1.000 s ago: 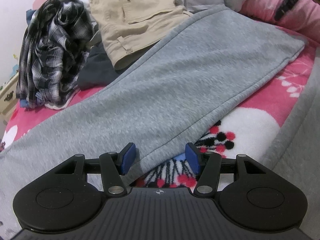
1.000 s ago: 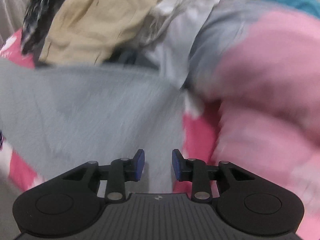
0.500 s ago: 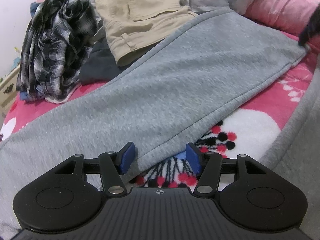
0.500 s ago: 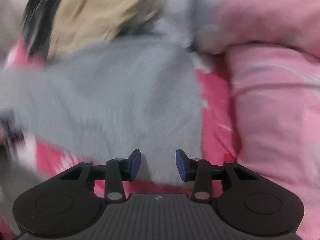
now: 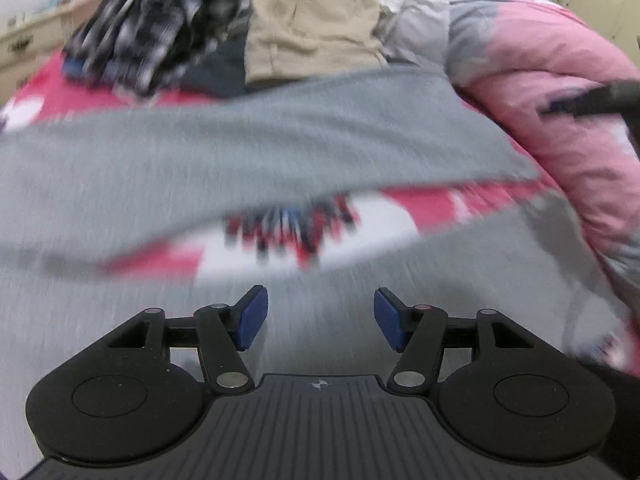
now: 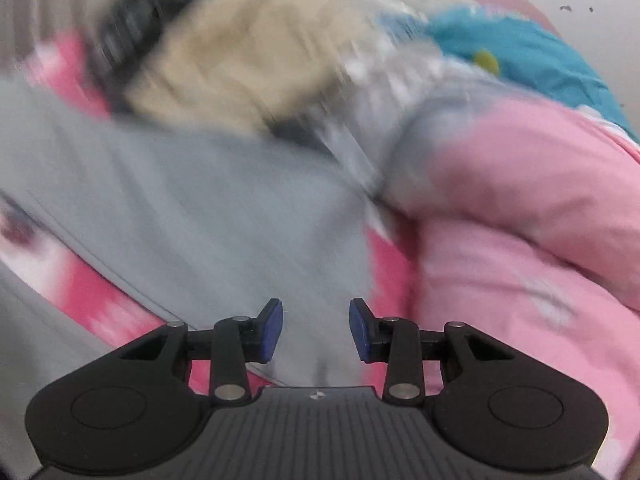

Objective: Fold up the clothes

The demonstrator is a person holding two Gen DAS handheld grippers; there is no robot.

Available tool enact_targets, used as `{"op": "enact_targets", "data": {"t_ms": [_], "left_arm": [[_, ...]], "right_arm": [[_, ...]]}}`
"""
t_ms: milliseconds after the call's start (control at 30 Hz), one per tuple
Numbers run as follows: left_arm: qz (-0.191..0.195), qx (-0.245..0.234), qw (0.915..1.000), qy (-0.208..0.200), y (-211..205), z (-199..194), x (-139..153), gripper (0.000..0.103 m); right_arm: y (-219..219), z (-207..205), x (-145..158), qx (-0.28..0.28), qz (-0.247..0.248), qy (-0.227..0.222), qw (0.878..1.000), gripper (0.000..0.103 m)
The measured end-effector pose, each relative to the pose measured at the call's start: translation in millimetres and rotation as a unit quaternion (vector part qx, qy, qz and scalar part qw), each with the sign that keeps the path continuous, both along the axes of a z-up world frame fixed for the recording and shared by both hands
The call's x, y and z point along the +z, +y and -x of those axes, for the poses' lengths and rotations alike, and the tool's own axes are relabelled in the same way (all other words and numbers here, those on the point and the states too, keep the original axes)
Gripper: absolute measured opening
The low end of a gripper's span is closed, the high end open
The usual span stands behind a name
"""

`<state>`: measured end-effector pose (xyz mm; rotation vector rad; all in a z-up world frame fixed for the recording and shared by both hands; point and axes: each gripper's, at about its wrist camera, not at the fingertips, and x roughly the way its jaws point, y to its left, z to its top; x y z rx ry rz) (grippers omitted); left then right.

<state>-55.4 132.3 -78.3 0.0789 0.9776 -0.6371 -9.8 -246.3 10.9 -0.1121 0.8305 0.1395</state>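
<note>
The grey pants [image 5: 248, 152] lie spread across the bed [image 5: 400, 208]. In the left view one leg runs as a band from the left edge to the right of centre, and a second stretch of grey cloth fills the lower frame under the left claw [image 5: 320, 318]. In the right view the same leg fills the middle left, its end reaching down to the right claw [image 6: 316, 330].

Both claws stand apart and hold nothing. The left one hangs over grey cloth with no edge between its fingers. The right one has the grey leg end in the gap, but whether the fingers touch the cloth cannot be told through the blur.

Risks, as I judge them:
- Both views are smeared, so the claws seem to be moving fast. A close made now could miss the hem or pinch the bed cover along with the pants.
- The pile at the top of the frame sits right on the far edge of the leg: the tan garment [image 5: 308, 20], the plaid shirt [image 5: 152, 24] and something dark beneath. Lifting that leg could drag them along or trap a corner under them.
- The pink quilt [image 5: 560, 112] crowds the right side, so a fold swung that way could land on it and wrinkle.
- Thick fleece taken by one layer only would sag and fold crooked.
</note>
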Motion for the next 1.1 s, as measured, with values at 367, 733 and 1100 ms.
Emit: {"op": "enact_targets", "data": {"t_ms": [367, 733, 1100], "left_arm": [[0.028, 0.328, 0.9388, 0.102, 225, 49, 37, 0.059], [0.087, 0.462, 0.8655, 0.172, 273, 49, -33, 0.057], [-0.017, 0.426, 0.8867, 0.179, 240, 27, -58, 0.036]], "right_arm": [[-31, 39, 95, 0.026, -0.377, -0.041, 0.925, 0.040], [-40, 113, -15, -0.078, -0.243, 0.125, 0.959, 0.042], [-20, 191, -129, -0.107, 0.017, 0.286, 0.952, 0.038]]}}
